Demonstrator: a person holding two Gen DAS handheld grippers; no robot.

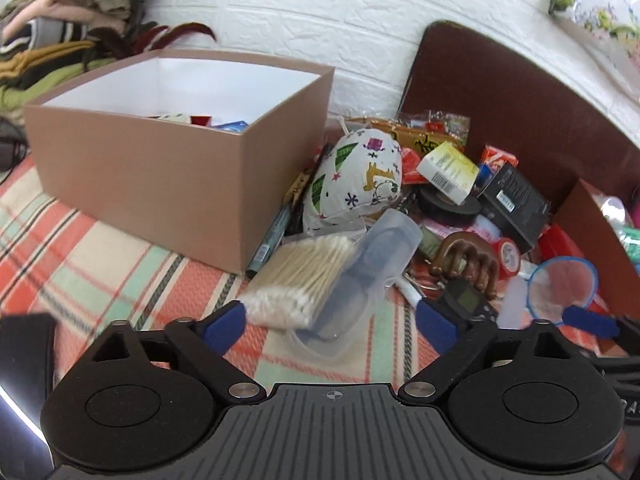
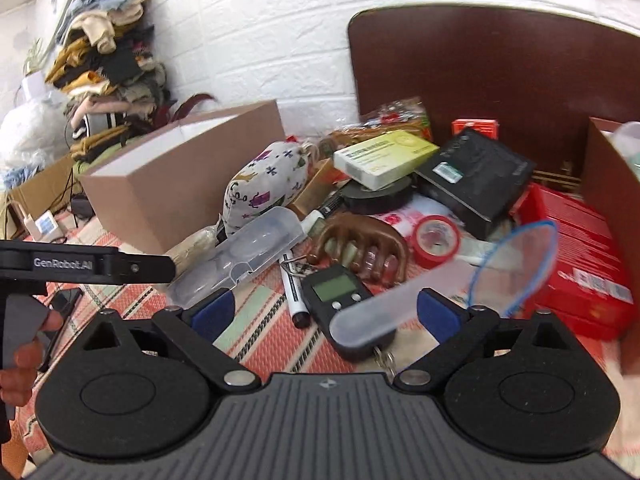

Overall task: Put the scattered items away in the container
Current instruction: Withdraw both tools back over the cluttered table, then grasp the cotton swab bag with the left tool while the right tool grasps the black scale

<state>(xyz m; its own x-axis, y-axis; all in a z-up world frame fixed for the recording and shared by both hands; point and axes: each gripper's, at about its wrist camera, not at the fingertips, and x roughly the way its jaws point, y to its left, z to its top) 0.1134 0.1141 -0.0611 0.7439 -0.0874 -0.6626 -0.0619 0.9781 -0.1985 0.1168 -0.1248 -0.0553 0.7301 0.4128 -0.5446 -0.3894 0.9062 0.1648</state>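
Behind the brown cardboard box [image 1: 160,168] only slivers of what lies inside show above its near wall: a red scrap, a blue one, something pale; the rest is hidden. Right of the box the scattered pile crowds together on the plaid cloth [image 1: 80,240], much of it overlapping. A patterned fabric pouch [image 1: 356,172] leans against the box's corner, a bundle of cotton swabs [image 1: 296,280] lies partly under a clear plastic case [image 1: 360,272], and a black tape roll [image 2: 376,196] is half covered by a yellow-green carton [image 2: 384,156]. The blue-rimmed net strainer [image 2: 516,264] is blurred.

The left gripper [image 1: 332,320] stands wide open, holding nothing, its blue pads on either side of the swabs and the clear case without touching them. The right gripper [image 2: 324,312] is likewise wide open and empty, over a small black digital device [image 2: 340,300] and a marker [image 2: 294,292]. Bare cloth lies free in front of the box; a dark headboard [image 2: 500,72] closes off the far side.
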